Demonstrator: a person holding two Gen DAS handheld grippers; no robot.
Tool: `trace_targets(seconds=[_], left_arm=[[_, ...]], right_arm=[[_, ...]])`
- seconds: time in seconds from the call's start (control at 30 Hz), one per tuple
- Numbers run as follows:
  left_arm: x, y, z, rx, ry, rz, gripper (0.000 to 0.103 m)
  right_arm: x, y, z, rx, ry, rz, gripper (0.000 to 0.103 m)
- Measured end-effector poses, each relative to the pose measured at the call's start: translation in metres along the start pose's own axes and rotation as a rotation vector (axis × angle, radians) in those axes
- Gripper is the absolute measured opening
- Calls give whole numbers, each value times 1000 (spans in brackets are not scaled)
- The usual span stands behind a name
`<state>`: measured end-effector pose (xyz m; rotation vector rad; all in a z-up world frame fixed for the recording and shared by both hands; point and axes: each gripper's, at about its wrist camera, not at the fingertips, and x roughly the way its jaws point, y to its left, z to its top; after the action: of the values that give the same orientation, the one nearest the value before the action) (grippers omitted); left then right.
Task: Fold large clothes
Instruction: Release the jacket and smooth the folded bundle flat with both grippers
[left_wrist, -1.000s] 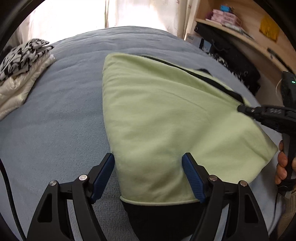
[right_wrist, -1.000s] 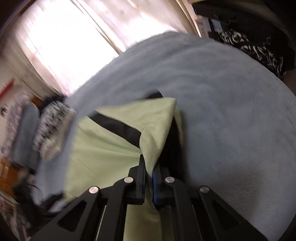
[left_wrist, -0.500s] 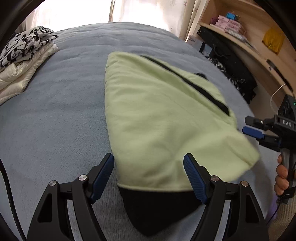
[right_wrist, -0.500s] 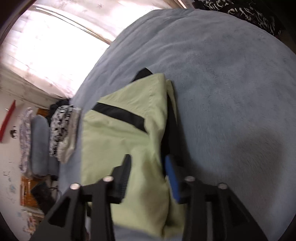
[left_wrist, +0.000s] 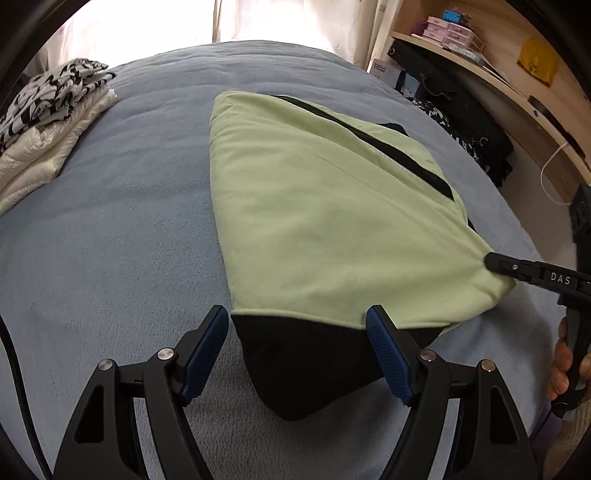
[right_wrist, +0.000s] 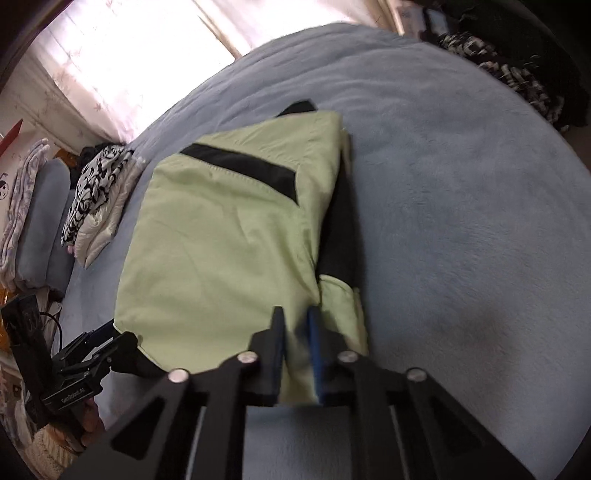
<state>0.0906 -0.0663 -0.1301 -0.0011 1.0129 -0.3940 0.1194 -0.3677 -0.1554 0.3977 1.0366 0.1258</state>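
A pale green garment (left_wrist: 314, 221) with a black stripe and a black lower part lies folded on the blue bed (left_wrist: 110, 221). My left gripper (left_wrist: 295, 321) hovers open over its near edge, the black part showing between the fingers, nothing gripped. My right gripper (right_wrist: 295, 314) is shut on the garment's (right_wrist: 221, 240) near right corner, green cloth pinched between its pads. In the left wrist view the right gripper (left_wrist: 491, 262) bites that corner from the right. The left gripper (right_wrist: 96, 339) shows at the right wrist view's lower left.
A stack of folded clothes (left_wrist: 48, 122), white with a black-and-white print on top, sits at the bed's far left. Dark clothes (left_wrist: 461, 122) and a wooden shelf (left_wrist: 498, 74) stand to the right. A person's hand (left_wrist: 565, 369) grips the right handle.
The right gripper let go of the raised green fold, opened, and shut again on the near right corner. The fold now lies flat. The left gripper drew back, so more black cloth shows.
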Motion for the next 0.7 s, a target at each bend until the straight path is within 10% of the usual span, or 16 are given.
trace_targets(seconds=[0.37,0.7], left_arm=[[-22,4,19,10,-80,35,75],[21,17,99,-64,-88,73,64]], right_arm=[[-19,-3,1,61,-65,-4,7],[40,75,72,-28,-43,126,37]])
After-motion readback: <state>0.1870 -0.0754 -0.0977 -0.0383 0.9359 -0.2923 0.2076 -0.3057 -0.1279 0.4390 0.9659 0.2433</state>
